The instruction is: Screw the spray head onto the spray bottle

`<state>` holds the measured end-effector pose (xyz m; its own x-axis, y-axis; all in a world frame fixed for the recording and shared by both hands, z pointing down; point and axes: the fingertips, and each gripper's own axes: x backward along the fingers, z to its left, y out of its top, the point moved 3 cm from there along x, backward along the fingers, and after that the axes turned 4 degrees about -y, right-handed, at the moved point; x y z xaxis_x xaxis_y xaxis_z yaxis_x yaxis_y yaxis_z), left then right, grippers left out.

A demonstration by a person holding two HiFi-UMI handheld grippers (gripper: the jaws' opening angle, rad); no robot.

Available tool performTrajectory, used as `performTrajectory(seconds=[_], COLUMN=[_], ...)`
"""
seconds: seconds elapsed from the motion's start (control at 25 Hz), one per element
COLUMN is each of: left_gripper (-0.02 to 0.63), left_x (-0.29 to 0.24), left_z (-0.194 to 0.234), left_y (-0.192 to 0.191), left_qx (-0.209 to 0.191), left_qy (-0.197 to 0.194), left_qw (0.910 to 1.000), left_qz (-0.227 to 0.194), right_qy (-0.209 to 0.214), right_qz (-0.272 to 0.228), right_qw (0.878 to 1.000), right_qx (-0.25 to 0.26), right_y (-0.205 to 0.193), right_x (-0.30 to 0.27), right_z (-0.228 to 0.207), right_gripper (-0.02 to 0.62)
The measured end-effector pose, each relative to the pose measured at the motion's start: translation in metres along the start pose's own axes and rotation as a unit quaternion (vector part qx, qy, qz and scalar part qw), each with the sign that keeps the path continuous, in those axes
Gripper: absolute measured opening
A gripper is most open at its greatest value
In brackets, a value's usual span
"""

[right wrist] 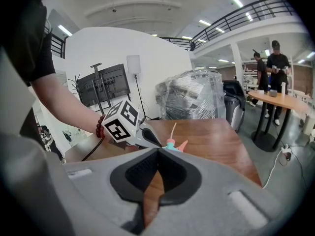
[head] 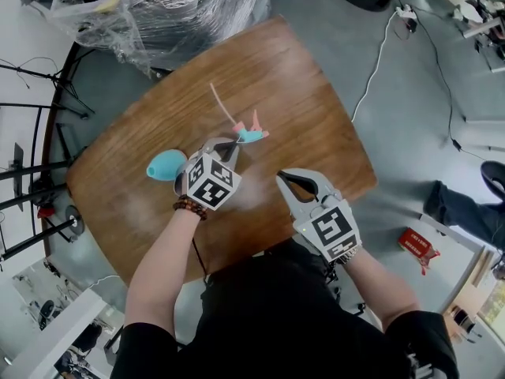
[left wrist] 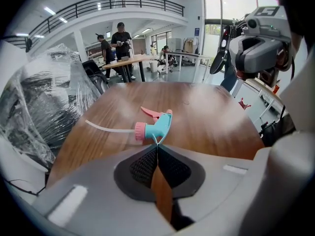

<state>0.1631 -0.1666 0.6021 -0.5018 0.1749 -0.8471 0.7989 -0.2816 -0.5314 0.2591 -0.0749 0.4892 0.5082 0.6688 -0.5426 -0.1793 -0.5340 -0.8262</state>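
1. Teal and pink up front: the spray head point(head: 250, 135) sits right at the tips of the left gripper point(head: 235, 142), over the middle of the wooden table point(head: 308, 101).
2. In the left gripper view those jaws are pressed together, and a thin teal edge of the spray head's body runs straight into the seam. I read that as a pinch on the tail of the head, and a slim one.
3. The head's long axis lies crosswise to the gripper's line. The white dip tube point(head: 221, 101) trails off to the left and away from the person, the pink collar point(left wrist: 140, 131) faces that side, and the pink trigger point(left wrist: 151, 113) points away.
4. The teal spray bottle point(head: 163, 165) lies on the table just beside the left gripper, on its outer left side and partly hidden behind the marker cube. Where its neck points I cannot tell.
5. The right gripper point(head: 286, 178) hangs over the near edge of the table, jaws pressed together on nothing, well apart from the bottle.
6. The deciding relation: tube and collar already point toward the bottle's side. The bottle is nearer the left hand, which is busy, so the right gripper would have to cross over to steady it.
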Motion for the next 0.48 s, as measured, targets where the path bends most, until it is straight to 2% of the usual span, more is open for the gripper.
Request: performTrajectory(seconds=[0.28,0.48], left_gripper=[0.020,0.020], left_x=[0.027,0.053], left_z=[-0.021,-0.039], left_y=[0.019,0.028], left_qx=[0.017,0.059], left_qy=[-0.045,-0.095], left_qw=[0.9984,0.9926], left_qz=[-0.028,-0.048], right_qy=[-0.018,-0.037], right_qz=[-0.013,-0.022], right_qw=[0.999,0.993], right_qx=[0.046,0.114], right_y=[0.015,0.029], right_x=[0.010,0.022], right_z=[0.011,0.026], right_gripper=[-0.008,0.014])
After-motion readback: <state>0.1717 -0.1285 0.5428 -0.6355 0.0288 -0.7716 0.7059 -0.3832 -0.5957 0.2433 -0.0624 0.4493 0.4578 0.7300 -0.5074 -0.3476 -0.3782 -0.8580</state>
